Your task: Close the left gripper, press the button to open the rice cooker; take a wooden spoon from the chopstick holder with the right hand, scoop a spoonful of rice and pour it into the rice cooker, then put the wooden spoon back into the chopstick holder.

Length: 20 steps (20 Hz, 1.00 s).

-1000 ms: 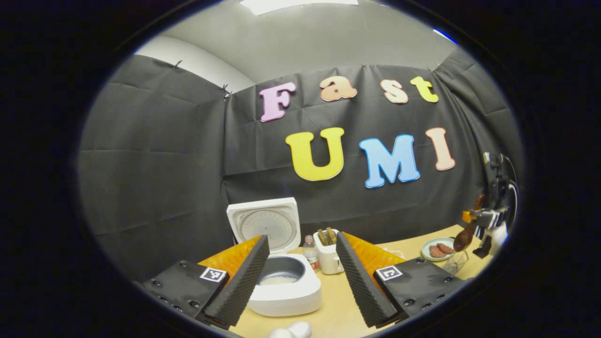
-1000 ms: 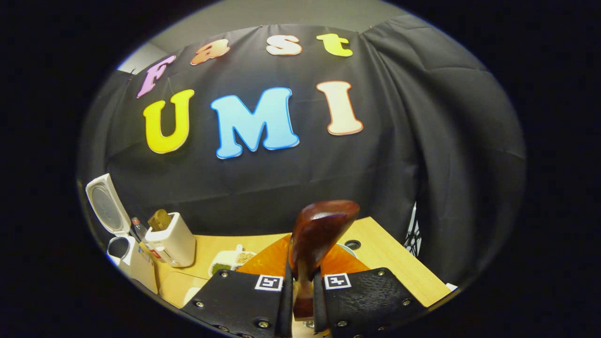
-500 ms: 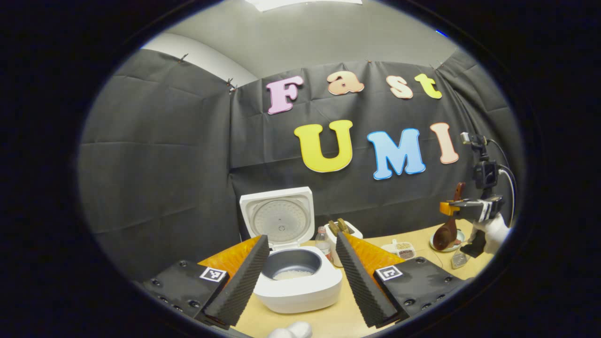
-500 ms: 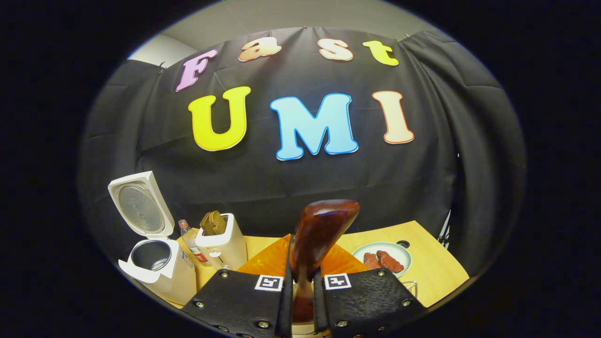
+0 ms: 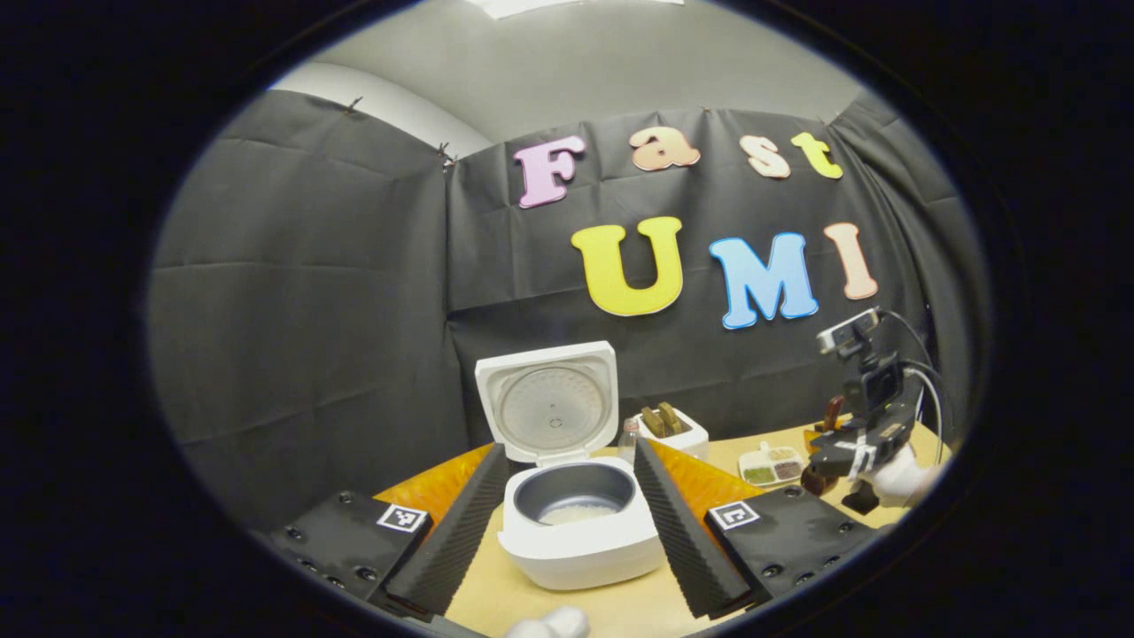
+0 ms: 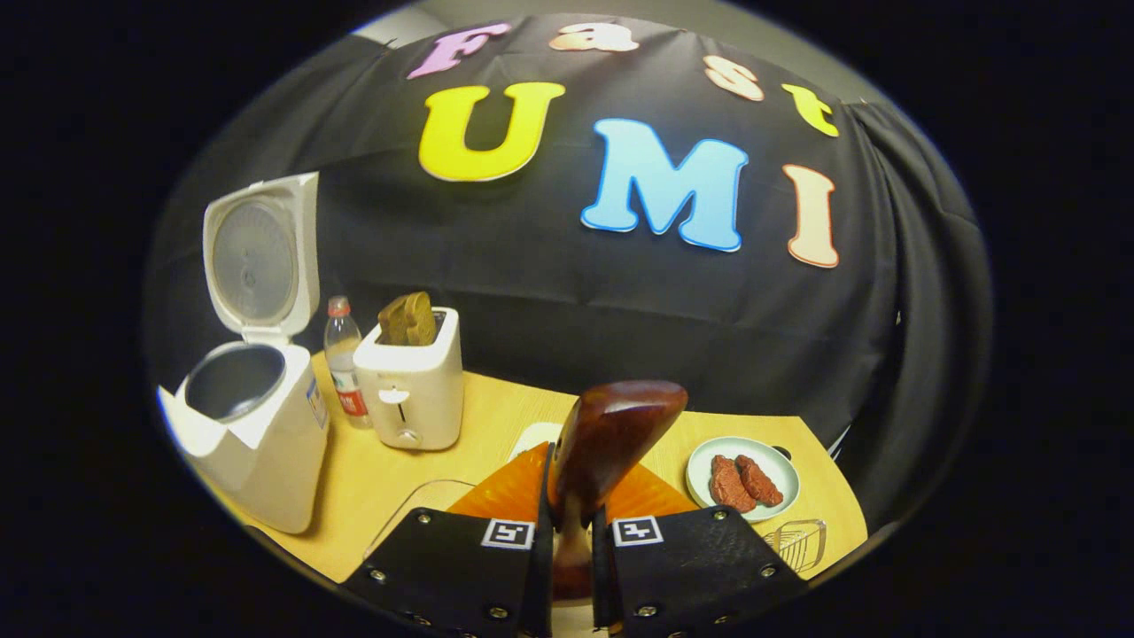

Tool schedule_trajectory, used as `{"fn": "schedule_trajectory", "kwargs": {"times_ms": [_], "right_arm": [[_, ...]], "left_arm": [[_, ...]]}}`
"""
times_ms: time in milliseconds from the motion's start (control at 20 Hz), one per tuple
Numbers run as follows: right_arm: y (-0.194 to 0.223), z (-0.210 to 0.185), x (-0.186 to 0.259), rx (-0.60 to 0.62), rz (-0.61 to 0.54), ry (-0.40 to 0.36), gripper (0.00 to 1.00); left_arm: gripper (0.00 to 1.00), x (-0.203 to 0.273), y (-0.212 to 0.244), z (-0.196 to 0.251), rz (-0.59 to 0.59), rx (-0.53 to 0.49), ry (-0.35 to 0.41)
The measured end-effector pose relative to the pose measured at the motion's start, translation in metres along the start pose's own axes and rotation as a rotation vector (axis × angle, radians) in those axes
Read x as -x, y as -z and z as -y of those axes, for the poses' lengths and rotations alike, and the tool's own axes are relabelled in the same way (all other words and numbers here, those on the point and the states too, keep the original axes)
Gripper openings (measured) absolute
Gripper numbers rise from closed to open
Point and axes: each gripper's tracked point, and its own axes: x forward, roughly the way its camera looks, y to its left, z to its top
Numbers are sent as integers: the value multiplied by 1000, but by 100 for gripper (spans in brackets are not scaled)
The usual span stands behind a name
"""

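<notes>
The white rice cooker [image 5: 580, 540] stands with its lid [image 5: 551, 403] up, and a little white rice lies in the grey pot [image 5: 574, 501]. My left gripper [image 5: 568, 461] is open, and the cooker shows between its fingers, farther off. My right gripper [image 6: 571, 501] is shut on the handle of a dark wooden spoon [image 6: 613, 430], whose bowl points up and forward. In the right gripper view the open cooker [image 6: 252, 434] is at the left. In the left gripper view a gloved hand holds the right gripper [image 5: 840, 461] low over the table's right side.
A white toaster [image 6: 412, 381] with bread and a small bottle [image 6: 341, 359] stand beside the cooker. A plate [image 6: 709, 452] with meat pieces and a wire basket [image 6: 797, 542] sit at the right. A seasoning tray [image 5: 771, 461] lies behind on the wooden table [image 6: 478, 416].
The right gripper, still holding the spoon, has tilted down and swung left, bringing cooker and toaster closer. In the left gripper view the cooker has drifted right to between the fingers, and the right gripper hangs lower.
</notes>
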Motion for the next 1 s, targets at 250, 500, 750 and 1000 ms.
{"fn": "schedule_trajectory", "kwargs": {"times_ms": [250, 500, 750, 1000], "right_arm": [[31, -16, -12, 207, -43, 7, 18], [53, -30, -14, 189, -92, -34, 18], [56, -48, -15, 58, -123, -92, 18], [56, -67, -12, -187, -156, -158, 18]], "left_arm": [[99, 1, 8, -6, -14, -24, -12], [98, 3, 14, -12, -29, -11, -19], [98, 4, 15, -17, -35, -12, -25], [98, 7, 15, -22, -36, -21, -28]]}}
